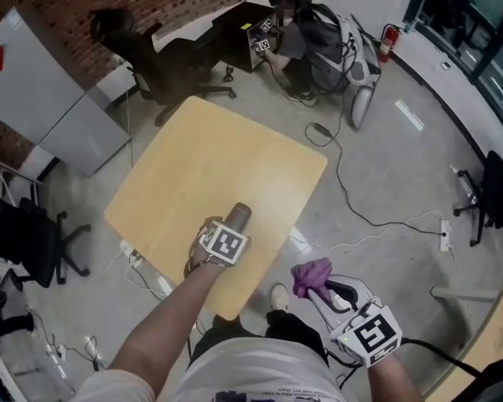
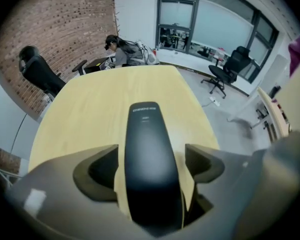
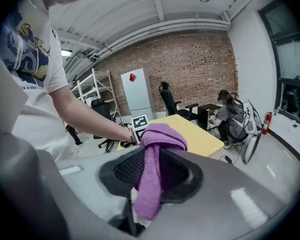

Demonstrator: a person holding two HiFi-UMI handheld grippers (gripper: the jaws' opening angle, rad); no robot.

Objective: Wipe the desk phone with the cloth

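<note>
Left gripper (image 2: 152, 164) fingers (image 2: 102, 166) released either side of black handset (image 2: 149, 149) over yellow worktop (image 1: 210, 166), right gripper (image 3: 152, 171) clenched on purple cloth (image 3: 157, 139) (5 o'clock, off worktop)

Faint brand print near the top end of the black handset (image 2: 149, 159), too blurred to read. Wordless red diamond sticker (image 3: 132, 77) on the white cabinet (image 3: 138, 96). Tiny illegible line on the T-shirt (image 3: 32, 49).

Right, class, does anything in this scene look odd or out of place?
Yes: only a black handset shows at the yellow table, with no phone base or cord in view. The purple cloth hangs pinched in the right hand-held gripper, off the table.
</note>
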